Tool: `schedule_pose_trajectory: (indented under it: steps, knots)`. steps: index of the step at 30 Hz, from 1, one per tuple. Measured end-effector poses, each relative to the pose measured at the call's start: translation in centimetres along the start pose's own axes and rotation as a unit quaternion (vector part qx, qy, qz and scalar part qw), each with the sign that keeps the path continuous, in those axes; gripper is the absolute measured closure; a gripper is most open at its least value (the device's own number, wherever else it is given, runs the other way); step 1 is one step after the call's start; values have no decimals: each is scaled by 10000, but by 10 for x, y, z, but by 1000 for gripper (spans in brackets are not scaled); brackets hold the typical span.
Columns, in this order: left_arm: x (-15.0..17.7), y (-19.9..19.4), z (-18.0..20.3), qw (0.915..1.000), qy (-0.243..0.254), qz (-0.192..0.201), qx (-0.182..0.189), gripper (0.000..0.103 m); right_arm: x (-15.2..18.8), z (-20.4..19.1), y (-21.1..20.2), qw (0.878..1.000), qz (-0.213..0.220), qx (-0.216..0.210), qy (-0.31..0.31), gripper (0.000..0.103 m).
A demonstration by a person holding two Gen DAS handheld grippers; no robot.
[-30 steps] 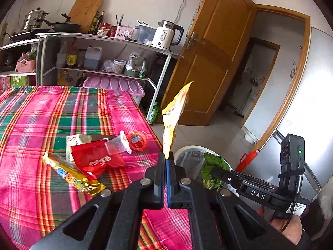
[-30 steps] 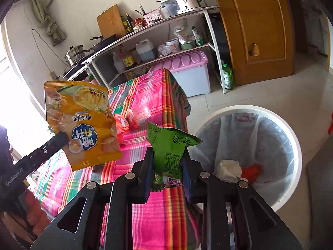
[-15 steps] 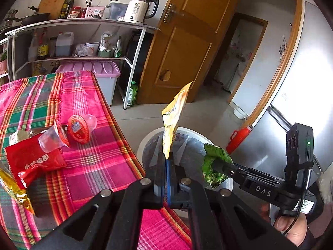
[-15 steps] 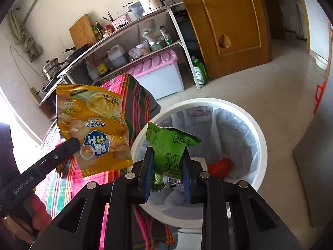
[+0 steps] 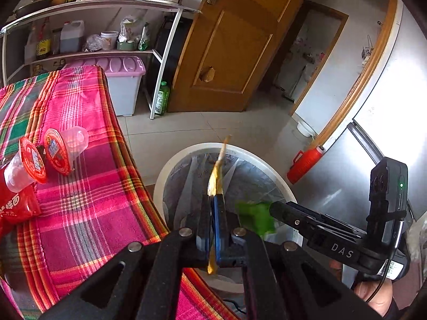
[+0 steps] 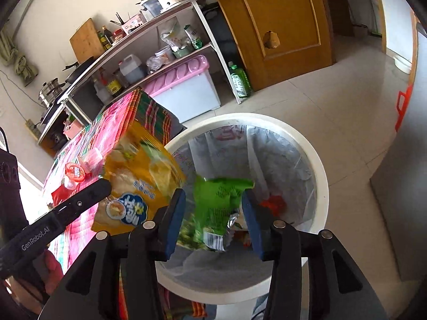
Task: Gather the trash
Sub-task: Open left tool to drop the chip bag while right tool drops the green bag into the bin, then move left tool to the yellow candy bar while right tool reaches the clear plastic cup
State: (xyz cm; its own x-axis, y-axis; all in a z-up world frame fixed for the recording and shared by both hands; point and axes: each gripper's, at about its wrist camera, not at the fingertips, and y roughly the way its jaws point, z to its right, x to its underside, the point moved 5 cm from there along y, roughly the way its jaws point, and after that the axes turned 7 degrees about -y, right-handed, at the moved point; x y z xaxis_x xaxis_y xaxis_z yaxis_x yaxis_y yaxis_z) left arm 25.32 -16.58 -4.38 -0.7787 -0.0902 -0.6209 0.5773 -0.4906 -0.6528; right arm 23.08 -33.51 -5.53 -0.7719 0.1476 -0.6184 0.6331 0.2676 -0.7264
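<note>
A: Right gripper (image 6: 213, 214), low centre of its own view: jaws have just been opening, now standing apart, pads clear of the green wrapper (image 6: 217, 208) on both sides. Wrapper blurred between them, probably already slipping free, though hard to be sure from one smeared frame.

B: And below it?

A: White bin (image 6: 317, 176) directly beneath and beyond, filling the middle of the frame, liner open, some red and white rubbish at the bottom. Straight drop, nothing in the way.

B: Left gripper (image 5: 213, 200)?

A: Lower centre of its view, pressed together on the lower end of the yellow snack bag (image 5: 217, 172). Bag seen edge-on there, long axis running up from the tips toward mid-frame; broad face visible at centre left of the right view. Sits over the near-left part of the bin (image 5: 269, 170), close to the table edge.

B: So which goes next?

A: Green first, being nearer the bin's middle. Yellow likely needs a nudge further in before release. Cups (image 5: 64, 149) and red packet (image 5: 16, 205) waiting on the checked cloth (image 5: 93, 186), left of frame.
</note>
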Motion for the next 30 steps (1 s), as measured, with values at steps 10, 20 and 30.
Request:
schedule_pose_trajectory:
  steps: [10, 20, 30]
  knots:
    - [-3, -6, -2, 9999, -76, 111, 73, 75, -3, -3, -10, 9999, 145, -42, -76, 55]
    - [-3, -33, -9, 9994, -90, 345, 31, 75, -2, -23, -26, 9990, 305, -172, -293, 55]
    - [4, -80, -29, 9971, -130, 732, -179, 75, 1, -59, -45, 9958, 497, -421, -643, 55]
